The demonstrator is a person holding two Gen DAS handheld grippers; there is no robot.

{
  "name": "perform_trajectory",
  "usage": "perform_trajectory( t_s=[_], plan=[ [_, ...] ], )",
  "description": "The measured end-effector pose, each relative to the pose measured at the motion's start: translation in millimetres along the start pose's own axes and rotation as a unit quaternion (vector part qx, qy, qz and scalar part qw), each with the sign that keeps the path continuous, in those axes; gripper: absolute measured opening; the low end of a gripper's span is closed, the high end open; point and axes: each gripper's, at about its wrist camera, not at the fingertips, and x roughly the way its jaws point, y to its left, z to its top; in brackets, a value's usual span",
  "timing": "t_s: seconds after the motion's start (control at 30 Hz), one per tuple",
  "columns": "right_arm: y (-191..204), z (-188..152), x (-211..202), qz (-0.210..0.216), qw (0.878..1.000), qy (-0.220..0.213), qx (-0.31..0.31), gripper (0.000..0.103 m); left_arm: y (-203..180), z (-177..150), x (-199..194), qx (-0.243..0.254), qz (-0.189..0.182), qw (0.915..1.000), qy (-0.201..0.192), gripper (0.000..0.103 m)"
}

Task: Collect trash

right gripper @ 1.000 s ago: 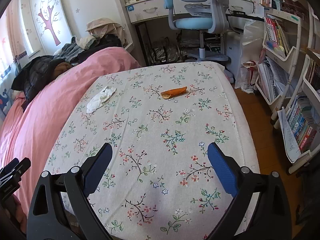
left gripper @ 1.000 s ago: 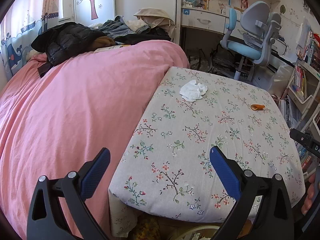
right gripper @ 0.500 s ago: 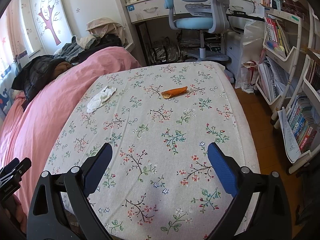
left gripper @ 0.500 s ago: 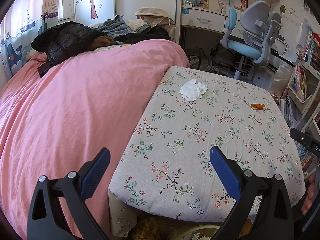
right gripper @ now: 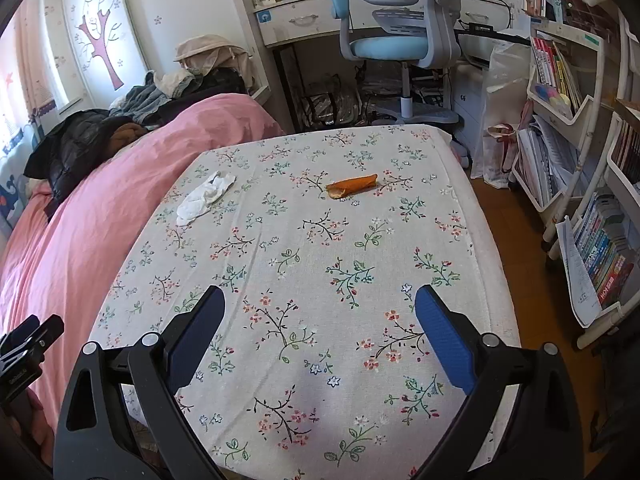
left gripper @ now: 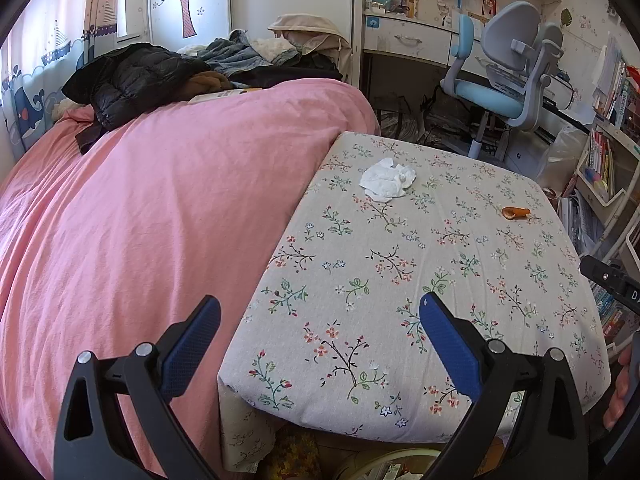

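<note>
Both tools are held spread wide and empty at the near edge of the floral tablecloth [right gripper: 320, 240]: the left gripper [left gripper: 320, 320] at its bed-side corner, the right gripper [right gripper: 320, 308] squarely over it. Ahead of the right gripper, slightly rightward, the orange peel [right gripper: 352, 186] is seen, long axis lying crosswise. The crumpled tissue [left gripper: 387, 179] is found far ahead of the left gripper, near the pink bedspread [left gripper: 140, 220]. A possible bin rim is caught below the table only in the left view.
</note>
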Motion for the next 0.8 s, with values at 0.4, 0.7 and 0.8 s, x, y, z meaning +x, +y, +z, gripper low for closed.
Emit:
perform_trajectory(
  t_s=[0.4,0.7,0.8],
  plan=[
    [1.0,1.1,-2.0,0.000,1.000,-0.001,-0.002,0.092,2.3,0.8,-1.2,-0.001,-0.001,1.0000,-0.001,0.095],
    [-1.1,0.1,-1.5,-0.004,1.000,0.003,-0.003,0.092,2.2,0.1,-1.5,0.000,-0.001,1.0000,0.000,0.095],
    [-1.0,0.7,-0.9,-0.004,1.000,0.004,-0.003,0.092,2.3,1.0,-1.3,-0.001,-0.001,1.0000,0.000,0.095]
  ],
)
